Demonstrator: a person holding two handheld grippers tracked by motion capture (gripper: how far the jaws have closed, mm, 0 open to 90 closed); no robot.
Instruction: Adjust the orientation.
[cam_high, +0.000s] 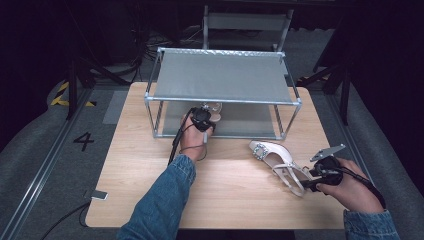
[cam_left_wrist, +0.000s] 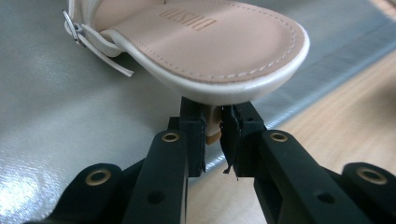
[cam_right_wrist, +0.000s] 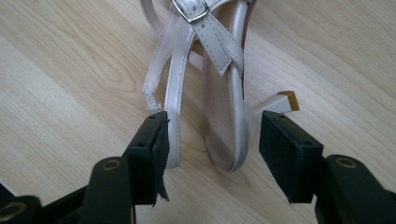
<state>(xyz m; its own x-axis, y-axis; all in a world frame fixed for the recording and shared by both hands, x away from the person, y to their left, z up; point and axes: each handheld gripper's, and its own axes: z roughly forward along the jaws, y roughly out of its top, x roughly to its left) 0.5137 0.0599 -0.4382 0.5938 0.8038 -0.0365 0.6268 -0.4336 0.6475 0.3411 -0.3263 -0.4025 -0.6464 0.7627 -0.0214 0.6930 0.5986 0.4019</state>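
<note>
A cream heeled sandal rests on the grey lower shelf of a metal-framed rack. My left gripper is shut on its thin heel, under the back of the sole. From above, the left gripper reaches in at the rack's front and the sandal lies just beyond it. A second cream sandal with a jewelled toe lies on its side on the wooden table. My right gripper is open, its jaws either side of that sandal's heel end and straps, its block heel pointing right.
The rack's grey top shelf overhangs the lower one. A small phone-like object lies at the table's front left corner. A metal chair frame stands behind the rack.
</note>
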